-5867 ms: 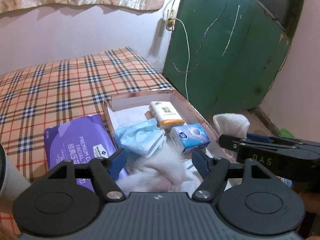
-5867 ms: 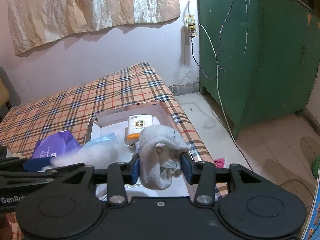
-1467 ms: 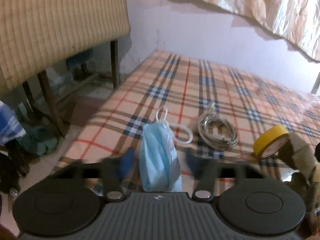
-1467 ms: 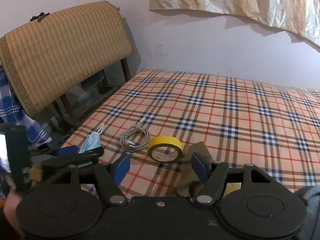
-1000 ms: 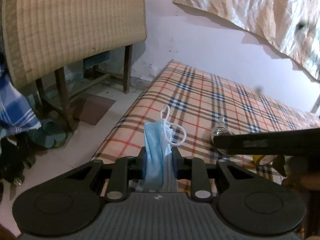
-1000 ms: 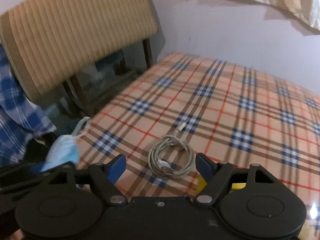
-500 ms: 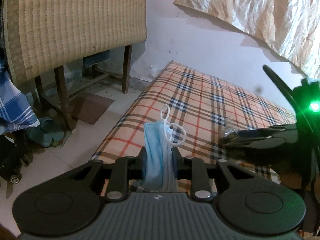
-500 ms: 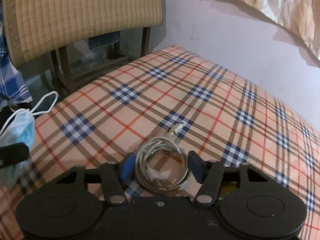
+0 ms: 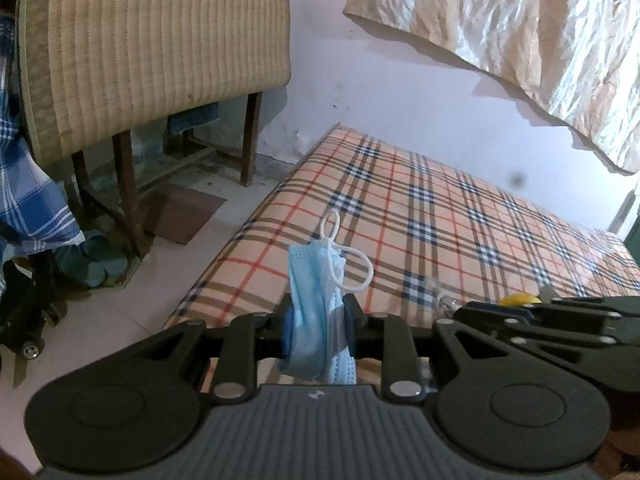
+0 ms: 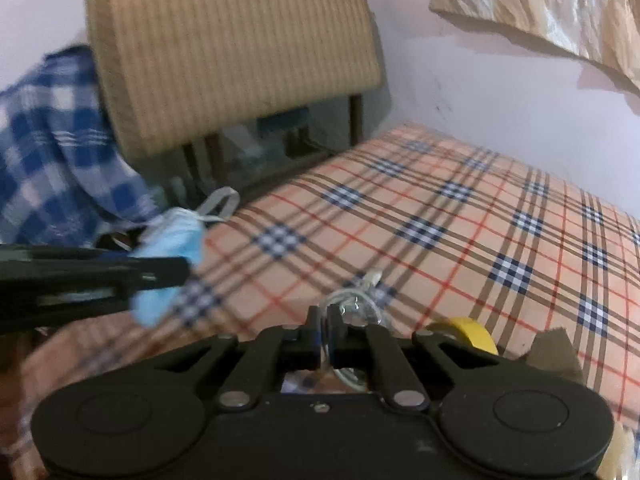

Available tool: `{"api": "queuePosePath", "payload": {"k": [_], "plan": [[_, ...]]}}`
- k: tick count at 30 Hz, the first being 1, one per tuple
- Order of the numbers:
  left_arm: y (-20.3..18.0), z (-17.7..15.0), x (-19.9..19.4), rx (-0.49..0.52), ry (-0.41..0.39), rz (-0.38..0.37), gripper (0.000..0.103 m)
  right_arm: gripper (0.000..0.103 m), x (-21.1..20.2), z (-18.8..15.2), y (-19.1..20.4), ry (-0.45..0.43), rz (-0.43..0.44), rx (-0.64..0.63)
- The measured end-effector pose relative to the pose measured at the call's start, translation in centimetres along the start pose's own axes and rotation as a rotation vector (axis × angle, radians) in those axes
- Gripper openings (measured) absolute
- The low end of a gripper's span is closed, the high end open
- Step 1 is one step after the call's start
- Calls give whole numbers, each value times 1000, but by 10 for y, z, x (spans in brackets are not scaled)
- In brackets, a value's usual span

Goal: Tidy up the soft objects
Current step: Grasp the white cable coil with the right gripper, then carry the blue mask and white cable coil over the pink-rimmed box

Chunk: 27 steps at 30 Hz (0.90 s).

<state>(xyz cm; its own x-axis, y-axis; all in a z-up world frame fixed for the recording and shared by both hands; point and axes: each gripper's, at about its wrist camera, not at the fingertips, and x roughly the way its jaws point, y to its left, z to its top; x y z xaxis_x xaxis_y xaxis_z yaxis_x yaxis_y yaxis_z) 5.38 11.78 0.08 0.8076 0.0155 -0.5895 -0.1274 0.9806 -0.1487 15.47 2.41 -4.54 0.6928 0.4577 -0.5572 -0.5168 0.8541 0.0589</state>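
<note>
Above the plaid mattress in the left view, the left gripper is pinching a blue mask, while in the right view the right gripper is clamping tight on a coiled cable.

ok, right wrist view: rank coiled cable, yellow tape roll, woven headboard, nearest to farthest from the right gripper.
1. coiled cable: pinched in the right gripper, at its tips.
2. yellow tape roll: on the plaid bed just right of the fingers, partly hidden.
3. woven headboard: far end, upper left.
</note>
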Motion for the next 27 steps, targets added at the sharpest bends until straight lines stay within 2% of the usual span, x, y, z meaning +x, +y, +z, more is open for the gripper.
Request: {"api": "queuePosePath", "payload": {"k": [2,5,6,7,8,9,12,18,20,21,22,27], "plan": [[-2,-4,-5,0,7,-8,27,3,-16,-4,6,-16,18,9],[-5,-14,-12,-4,19,-12,27,4,-29,-15,13,21,22,8],[-5,-18,-14,-2,23,-11,27,29,-31,-21,17,30,1,-8],[-5,-20,-15,-1,28,-11,27,48,-30,-26,19,44,-12,-21],[-5,-23,-16,-3,34,-12,27,81,-29,-30,22,53,-41,-34],[-4,-24,-17,-4,36,-13,27,91,-28,-33,23,53,-64,-35],[-3,-26,-18,0,39,-13,27,91,-22,-37,21,53,-77,-11],[0,-27,-15,-4,38,-4,27,93,8,-43,20,161,-24,34],[-1,-28,-13,-6,45,1,27,92,12,-46,26,138,-49,-20],[-2,-29,-14,-5,47,3,27,81,13,-46,27,126,-45,-23],[-3,-30,-14,-2,48,7,27,76,13,-45,26,121,-39,-7],[-8,-25,-23,-6,40,30,27,75,-4,-36,26,78,-81,22]]}}
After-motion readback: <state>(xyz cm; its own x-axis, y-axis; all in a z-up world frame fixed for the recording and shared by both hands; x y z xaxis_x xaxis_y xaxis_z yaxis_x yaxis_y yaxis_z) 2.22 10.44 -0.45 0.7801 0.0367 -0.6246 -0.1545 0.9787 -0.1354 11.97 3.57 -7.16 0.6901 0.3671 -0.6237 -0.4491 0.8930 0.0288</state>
